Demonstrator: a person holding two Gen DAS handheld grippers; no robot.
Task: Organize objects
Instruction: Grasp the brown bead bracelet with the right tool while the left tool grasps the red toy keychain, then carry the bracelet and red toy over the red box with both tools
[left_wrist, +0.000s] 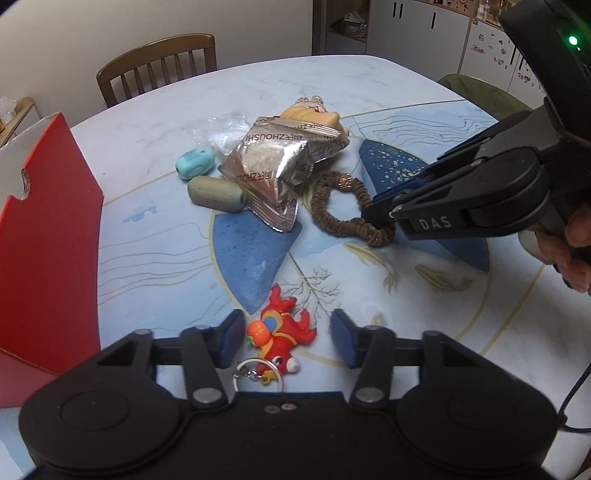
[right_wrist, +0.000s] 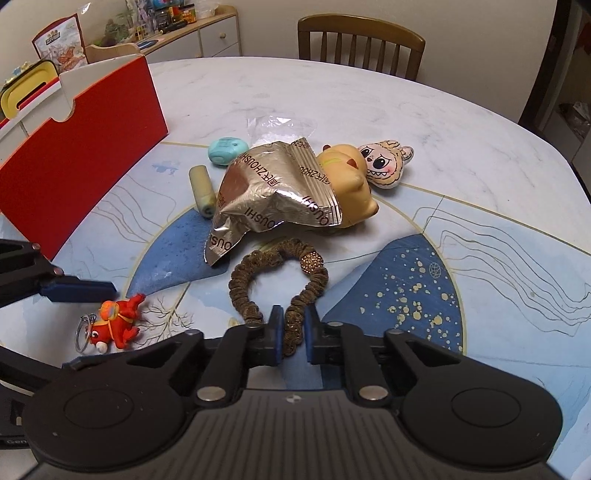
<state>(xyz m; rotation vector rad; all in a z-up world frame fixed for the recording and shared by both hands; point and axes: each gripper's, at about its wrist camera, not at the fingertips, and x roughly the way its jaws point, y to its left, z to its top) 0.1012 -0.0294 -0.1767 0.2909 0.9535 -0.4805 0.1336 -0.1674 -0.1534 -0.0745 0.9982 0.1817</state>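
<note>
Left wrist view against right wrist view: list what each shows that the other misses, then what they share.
Only the left wrist view shows the person's hand on the right gripper's handle, and the red keychain lying between the left gripper's open fingers.

Only the right wrist view shows the cartoon face on the flat plush, and the right gripper closed on the brown scrunchie.

Both show the red box, foil wrapper, yellow toy and teal case.

Red box (right_wrist: 85, 147), silver wrapper (right_wrist: 273, 192), brown scrunchie (right_wrist: 255, 280), and pale table (right_wrist: 332, 96) with blue patches
</note>
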